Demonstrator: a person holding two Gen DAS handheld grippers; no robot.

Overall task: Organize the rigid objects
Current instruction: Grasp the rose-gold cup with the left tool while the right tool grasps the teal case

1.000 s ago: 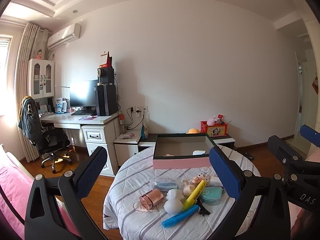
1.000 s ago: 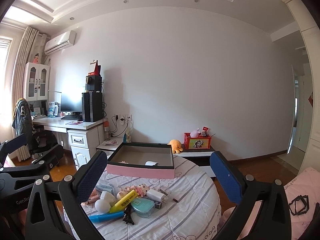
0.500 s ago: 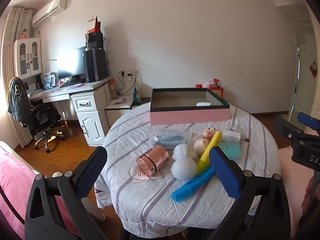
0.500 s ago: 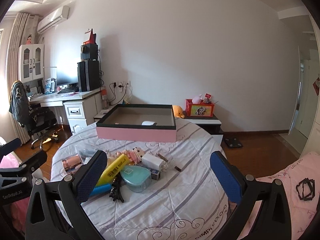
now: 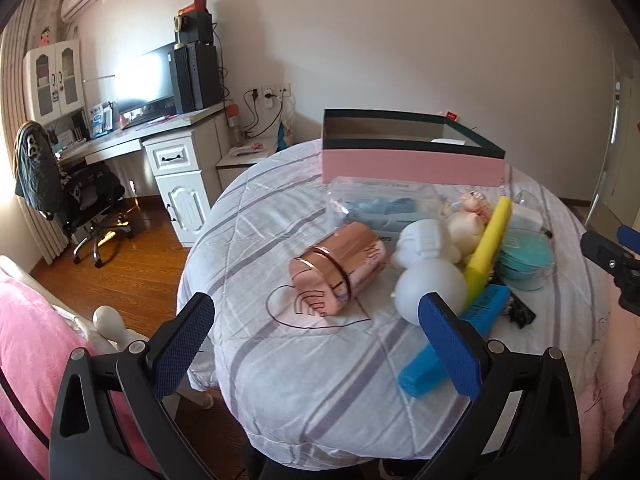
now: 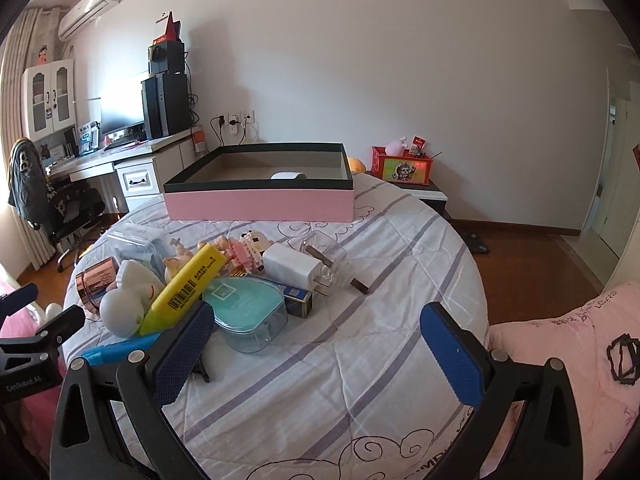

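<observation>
Round tabletop [image 6: 400, 280] under striped quilt: pink open box with dark rim [image 6: 260, 202] at far side, nearly empty; near-left pile holds rose-gold cylindrical tin [image 5: 338, 270], white rounded figurine [image 5: 430, 276], yellow highlighter [image 6: 188, 286], teal heart-shaped case [image 6: 250, 314], white charger plug [image 6: 294, 268]. Left gripper [image 5: 320, 350] and right gripper [image 6: 316, 350]: jaws released, empty. Step judged: approach; next, closing on one item.

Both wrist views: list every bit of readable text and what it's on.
"GenRobot.AI": on the left gripper body, bottom left of the right wrist view.
Barcode with small print: on the yellow highlighter, too small to read.
Label on the teal case lid: blurred.
Print on the clear pouch: unreadable.
Lettering on the pink bedding: partial, not legible.
Picture and print on the red box: too small.
</observation>
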